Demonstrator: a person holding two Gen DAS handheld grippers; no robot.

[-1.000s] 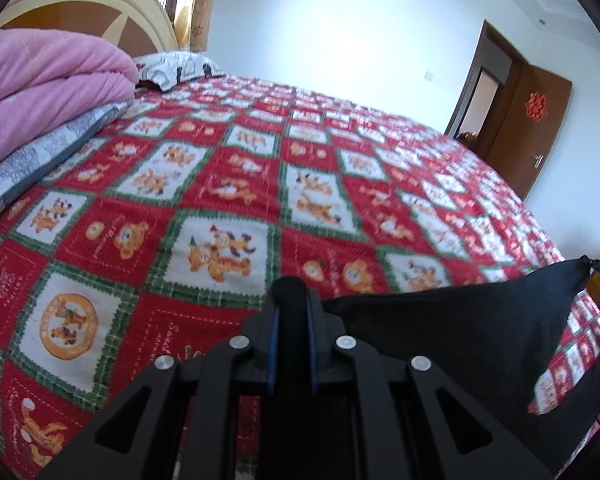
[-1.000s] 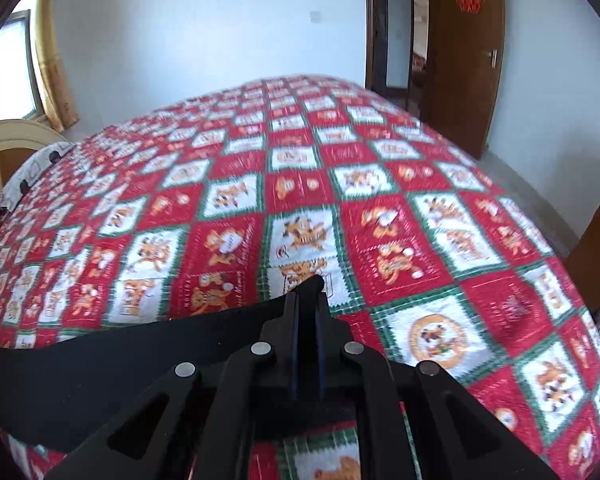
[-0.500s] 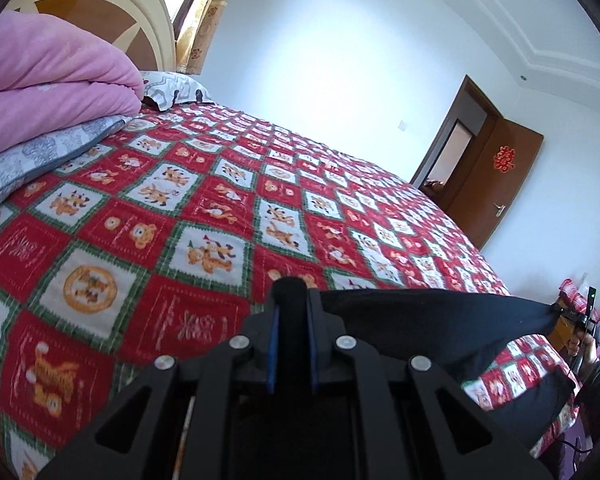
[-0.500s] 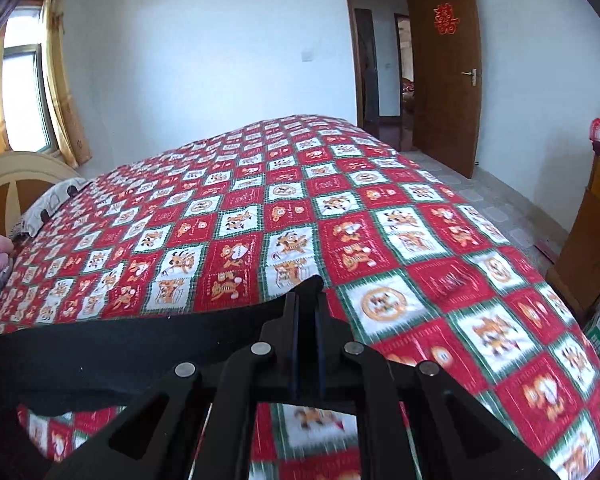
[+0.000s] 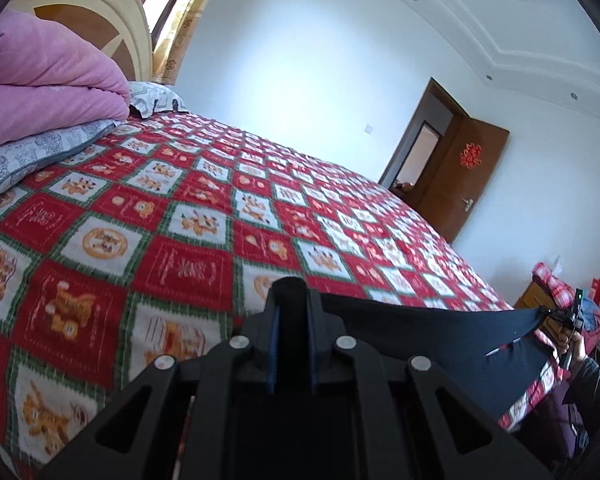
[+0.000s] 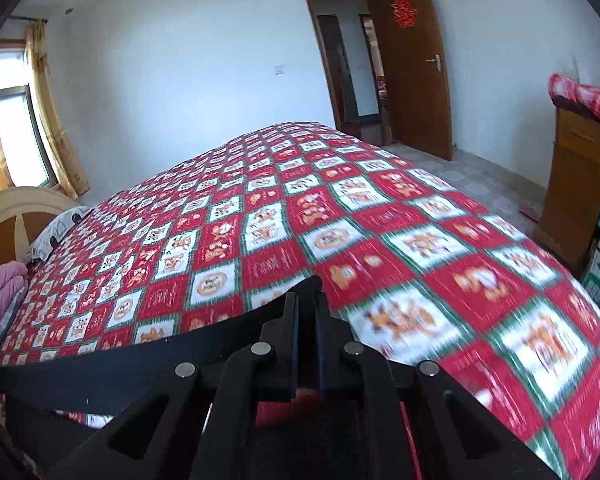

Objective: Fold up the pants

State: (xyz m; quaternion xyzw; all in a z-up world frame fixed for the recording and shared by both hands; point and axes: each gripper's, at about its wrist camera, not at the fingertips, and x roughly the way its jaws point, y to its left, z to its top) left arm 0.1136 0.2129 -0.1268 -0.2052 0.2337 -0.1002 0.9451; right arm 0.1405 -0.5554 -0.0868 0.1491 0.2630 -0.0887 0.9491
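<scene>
L gripper (image 5: 290, 300): jaws clenched on a black edge of the pants (image 5: 432, 328), cloth pinched between the blue pads, low centre of the left wrist view.
R gripper (image 6: 306, 300): jaws clamped tight on the other end of the same edge; seen again in the left wrist view at far right (image 5: 560, 316), w/ a hand (image 5: 576, 346) and dark sleeve behind it.
Pants: black, held taut btwn both grippers as a straight band in the air above the near edge of the bed; the rest hangs down below the band. In the right wrist view the band runs off left (image 6: 120, 364) from the jaws.
Bedspread (image 5: 188, 216): red, white and green checks w/ cartoon animal prints, covers the whole bed under and beyond the pants; blurred nearest the right wrist cam.
Bedding: pink quilt (image 5: 48, 80) folded atop a grey patterned one (image 5: 32, 152), at the head end; patterned pillow (image 5: 156, 98) just beyond.
Headboard (image 5: 96, 20): cream and brown, curtains (image 6: 54, 120) and window behind.
Cabinet (image 6: 580, 184): wooden, right of bed, red plaid cloth on top.
Door (image 6: 412, 64): brown, open, red paper ornament on it, far wall.
</scene>
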